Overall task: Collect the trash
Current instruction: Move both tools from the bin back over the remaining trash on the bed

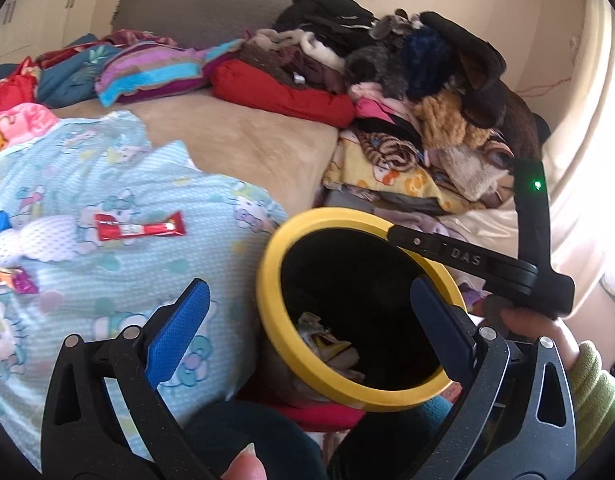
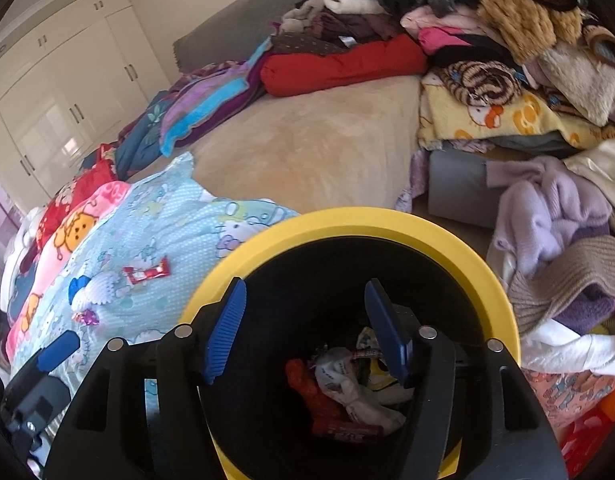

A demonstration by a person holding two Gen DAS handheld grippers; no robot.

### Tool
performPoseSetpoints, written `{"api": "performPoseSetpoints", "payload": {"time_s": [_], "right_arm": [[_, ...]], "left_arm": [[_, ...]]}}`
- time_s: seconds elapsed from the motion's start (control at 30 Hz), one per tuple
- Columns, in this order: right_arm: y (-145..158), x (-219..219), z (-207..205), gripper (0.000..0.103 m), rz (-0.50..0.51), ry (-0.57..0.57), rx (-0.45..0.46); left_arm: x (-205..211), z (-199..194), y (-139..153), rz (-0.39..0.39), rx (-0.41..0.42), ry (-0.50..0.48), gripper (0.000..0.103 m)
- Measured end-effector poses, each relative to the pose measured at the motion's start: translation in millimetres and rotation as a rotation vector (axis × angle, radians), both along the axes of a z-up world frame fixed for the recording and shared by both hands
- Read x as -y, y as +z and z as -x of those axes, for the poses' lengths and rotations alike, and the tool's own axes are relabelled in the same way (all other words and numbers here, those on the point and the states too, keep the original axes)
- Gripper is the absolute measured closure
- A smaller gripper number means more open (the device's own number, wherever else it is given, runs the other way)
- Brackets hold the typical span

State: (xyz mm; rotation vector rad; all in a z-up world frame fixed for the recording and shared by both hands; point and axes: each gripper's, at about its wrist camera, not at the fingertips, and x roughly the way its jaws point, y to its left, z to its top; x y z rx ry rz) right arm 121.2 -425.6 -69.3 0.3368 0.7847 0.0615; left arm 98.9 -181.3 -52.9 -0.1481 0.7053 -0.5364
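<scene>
A black bin with a yellow rim stands against the bed's near edge. Crumpled wrappers lie at its bottom. My right gripper hangs open over the bin's mouth, nothing between its blue pads. My left gripper is wide open and empty, straddling the bin's left rim. On the light-blue cartoon blanket lie a red snack wrapper, a shiny crumpled wrapper and a white mesh piece.
Piled clothes and plush blankets fill the back and right of the bed. A beige blanket covers the middle. White wardrobes stand at left. A hand in a green sleeve holds the right gripper's black housing.
</scene>
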Motion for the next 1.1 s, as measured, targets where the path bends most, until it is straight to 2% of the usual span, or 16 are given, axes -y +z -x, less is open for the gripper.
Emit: {"api": "performPoseSetpoints", "payload": {"time_s": [0.43, 0.77, 1.1], "right_arm": [[19.8, -58.9, -2.6, 0.037, 0.071, 0.133, 0.061], [24.3, -116.0, -2.6, 0.037, 0.114, 0.244, 0.103], [26.9, -158.1, -3.9, 0.037, 0.125, 0.306, 0.131]], "left_arm": [[-48.5, 0.2, 10.8, -0.004, 0.038, 0.141, 0.011], [-99.3, -3.9, 14.3, -0.002, 0.053, 0.273, 0.011], [-150.8, -6.5, 11.2, 0.008, 0.044, 0.392, 0.011]]}}
